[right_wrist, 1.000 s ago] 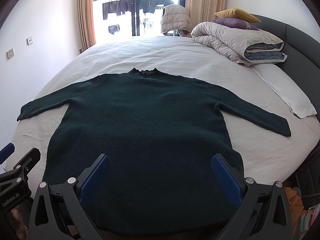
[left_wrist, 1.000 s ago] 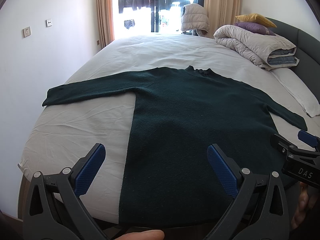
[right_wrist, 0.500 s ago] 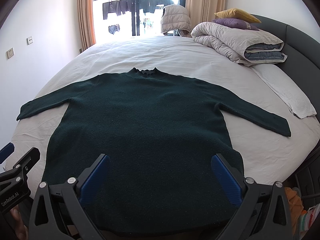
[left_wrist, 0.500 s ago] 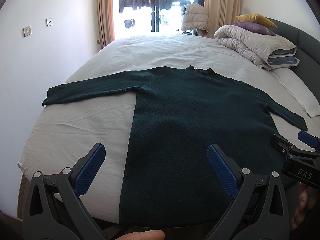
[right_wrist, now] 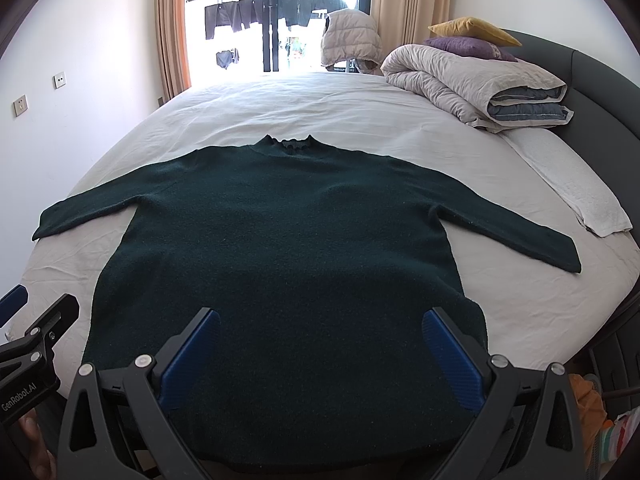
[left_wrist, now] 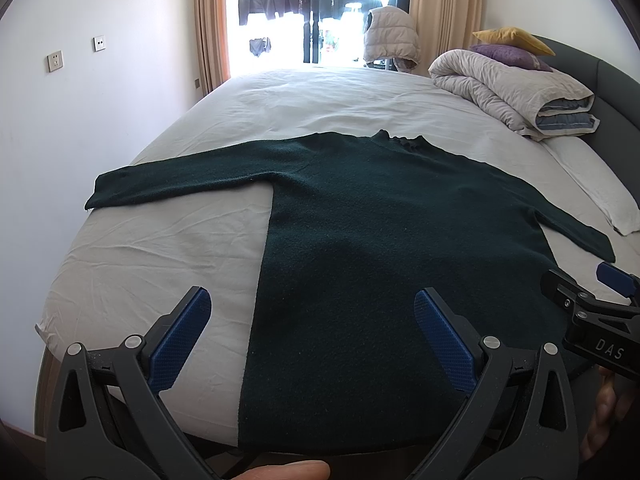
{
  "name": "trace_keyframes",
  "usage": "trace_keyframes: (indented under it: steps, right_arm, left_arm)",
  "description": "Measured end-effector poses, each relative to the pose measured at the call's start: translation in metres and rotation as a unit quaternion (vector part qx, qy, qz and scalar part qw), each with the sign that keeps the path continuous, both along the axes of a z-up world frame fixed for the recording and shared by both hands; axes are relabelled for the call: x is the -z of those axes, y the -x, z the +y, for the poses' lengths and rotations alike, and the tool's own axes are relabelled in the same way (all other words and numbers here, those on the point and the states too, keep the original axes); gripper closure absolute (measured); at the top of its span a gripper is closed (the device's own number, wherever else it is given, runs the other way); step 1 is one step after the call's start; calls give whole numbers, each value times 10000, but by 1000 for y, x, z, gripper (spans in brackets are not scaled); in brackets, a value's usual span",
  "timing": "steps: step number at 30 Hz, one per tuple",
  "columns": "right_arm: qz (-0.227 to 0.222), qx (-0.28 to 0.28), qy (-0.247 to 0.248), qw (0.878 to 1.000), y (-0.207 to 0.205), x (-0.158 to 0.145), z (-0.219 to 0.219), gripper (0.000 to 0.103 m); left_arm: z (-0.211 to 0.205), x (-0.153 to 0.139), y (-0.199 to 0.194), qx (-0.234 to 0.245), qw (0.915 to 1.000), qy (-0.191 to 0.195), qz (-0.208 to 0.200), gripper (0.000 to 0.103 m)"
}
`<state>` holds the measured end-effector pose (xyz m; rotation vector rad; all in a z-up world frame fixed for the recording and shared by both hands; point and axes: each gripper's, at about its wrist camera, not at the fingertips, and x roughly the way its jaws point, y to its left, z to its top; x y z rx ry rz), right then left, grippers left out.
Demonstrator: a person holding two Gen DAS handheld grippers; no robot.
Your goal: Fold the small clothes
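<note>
A dark green knit sweater (right_wrist: 280,248) is lying flat on the bed (right_wrist: 320,104), both sleeves spreading outward, ruffled collar pointing toward the window. Both the left claw (left_wrist: 308,332) and right claw (right_wrist: 320,348) are hovering released above its hem, gripping nothing.

A dark green knitted sweater (right_wrist: 280,248) lies flat on the white-sheeted round bed (right_wrist: 320,112), collar toward the window, hem at the near edge, sleeves spread to either side. Beyond the sweater's right sleeve sits a folded grey duvet (right_wrist: 472,80), with a purple cushion (right_wrist: 464,46) and a yellow cushion (right_wrist: 472,28) stacked on it. Nearer than the duvet, right of that sleeve, lies a flat white pillow (right_wrist: 568,184).
</note>
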<state>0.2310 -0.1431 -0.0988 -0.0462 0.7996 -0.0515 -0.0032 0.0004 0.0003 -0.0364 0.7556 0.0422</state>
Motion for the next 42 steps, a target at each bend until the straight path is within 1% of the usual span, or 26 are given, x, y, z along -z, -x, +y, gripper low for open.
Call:
trace_keyframes:
  steps: [32,42]
  right_arm:
    - [-1,4,9,10000,0,0,1,0]
    - [49,0,19,10000,0,4,-1,0]
  left_arm:
    - [1,1,-1,-4,10000,9,3,0]
    - [3,8,-1,-3,10000,-23,32,0]
